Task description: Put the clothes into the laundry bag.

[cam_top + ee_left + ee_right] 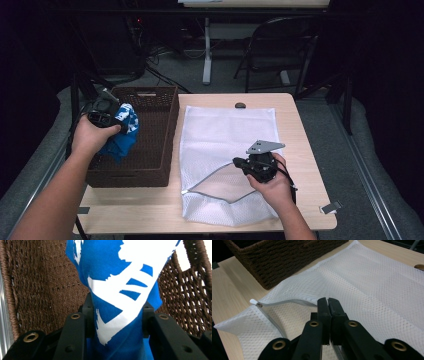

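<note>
A blue cloth with white print (124, 134) hangs over the brown woven basket (150, 167) at the table's left. My left gripper (116, 124) is shut on it. In the left gripper view the cloth (112, 270) is pinched between the black jaws of the left gripper (117, 312), with the basket's weave (45, 285) behind. A white mesh laundry bag (225, 130) lies flat mid-table. My right gripper (241, 162) is shut on the upper edge of its open mouth. In the right gripper view the right gripper (327, 301) holds that zipper edge (282, 302) a little off the lower layer of the mesh bag (374, 290).
The wooden table (300, 125) has a small dark knob (240, 105) at its far edge and a grey clip (331, 207) at its front right. A folding chair (280, 45) and a desk leg (207, 50) stand beyond. The basket's corner (282, 260) sits close to the bag.
</note>
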The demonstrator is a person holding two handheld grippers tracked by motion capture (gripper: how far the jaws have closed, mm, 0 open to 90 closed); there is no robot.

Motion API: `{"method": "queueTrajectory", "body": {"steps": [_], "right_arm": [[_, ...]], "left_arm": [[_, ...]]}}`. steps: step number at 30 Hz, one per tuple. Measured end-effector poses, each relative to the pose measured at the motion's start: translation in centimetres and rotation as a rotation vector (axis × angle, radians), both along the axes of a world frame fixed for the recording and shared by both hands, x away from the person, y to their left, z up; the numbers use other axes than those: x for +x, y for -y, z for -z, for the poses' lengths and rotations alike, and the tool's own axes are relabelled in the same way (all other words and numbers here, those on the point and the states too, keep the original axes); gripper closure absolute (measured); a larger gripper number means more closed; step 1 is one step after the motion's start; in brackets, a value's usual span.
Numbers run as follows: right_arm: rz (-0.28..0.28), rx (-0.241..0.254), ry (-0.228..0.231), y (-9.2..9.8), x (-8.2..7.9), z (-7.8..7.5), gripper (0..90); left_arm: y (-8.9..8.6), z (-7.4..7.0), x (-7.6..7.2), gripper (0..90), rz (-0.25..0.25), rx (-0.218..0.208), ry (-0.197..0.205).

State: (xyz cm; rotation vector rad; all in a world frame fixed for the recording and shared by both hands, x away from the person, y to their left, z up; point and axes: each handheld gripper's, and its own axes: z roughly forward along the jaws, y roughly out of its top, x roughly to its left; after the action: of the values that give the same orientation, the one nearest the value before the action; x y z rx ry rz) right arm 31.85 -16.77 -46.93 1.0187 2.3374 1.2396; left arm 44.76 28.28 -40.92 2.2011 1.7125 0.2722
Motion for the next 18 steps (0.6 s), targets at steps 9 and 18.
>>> {"method": "queueTrajectory", "body": {"steps": [9,18], "right_arm": [[0.000,-0.001,0.004,0.0,0.0,0.0,88.9],[0.000,-0.001,0.005,0.0,0.0,0.0,88.9]], "left_arm": [[0.6,-1.4,-1.2,62.0,0.067,0.007,0.002],[1.7,-2.3,-2.4,62.0,0.141,0.002,0.005]]}}
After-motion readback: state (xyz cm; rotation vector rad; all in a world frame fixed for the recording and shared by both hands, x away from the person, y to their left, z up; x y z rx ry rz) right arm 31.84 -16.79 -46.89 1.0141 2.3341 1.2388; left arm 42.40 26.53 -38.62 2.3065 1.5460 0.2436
